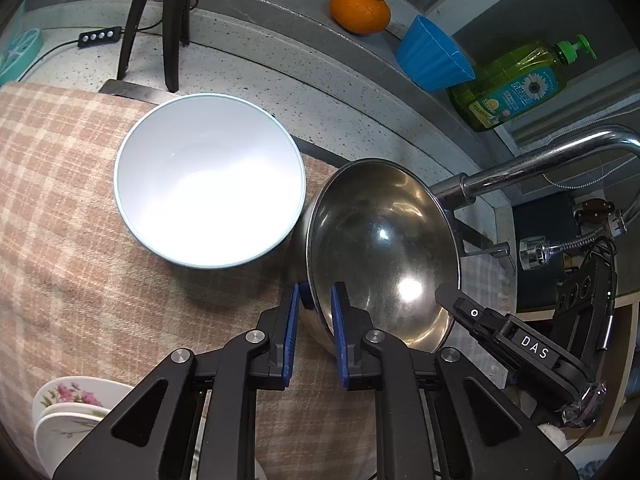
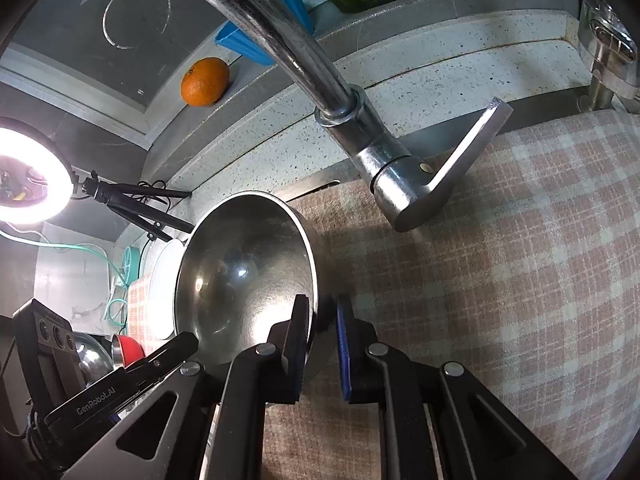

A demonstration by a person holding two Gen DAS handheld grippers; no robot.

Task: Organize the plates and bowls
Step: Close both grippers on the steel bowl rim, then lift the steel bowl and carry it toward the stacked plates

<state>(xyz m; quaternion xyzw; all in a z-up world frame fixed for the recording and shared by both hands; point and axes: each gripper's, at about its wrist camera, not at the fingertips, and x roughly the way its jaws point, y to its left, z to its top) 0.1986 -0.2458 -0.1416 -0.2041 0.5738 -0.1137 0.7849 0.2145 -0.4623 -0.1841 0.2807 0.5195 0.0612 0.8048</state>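
Both claws, left gripper point(image 1: 315, 300) and right gripper point(image 2: 323, 312), clenched on round shiny steel bowl point(image 1: 380, 240) rim, lower centre. White ceramic bowl point(image 1: 208, 180) unstacked; sorting barely started imo.

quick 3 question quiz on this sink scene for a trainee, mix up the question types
1. True or false: both grippers grip the rim of the steel bowl.
2. Which item sits on the ledge beside the orange? A) blue tub B) red kettle C) glass jar
3. Fill in: the white bowl rests on a checked ____.

Key
1. True: the left gripper and the right gripper each pinch the rim from opposite sides.
2. A
3. cloth
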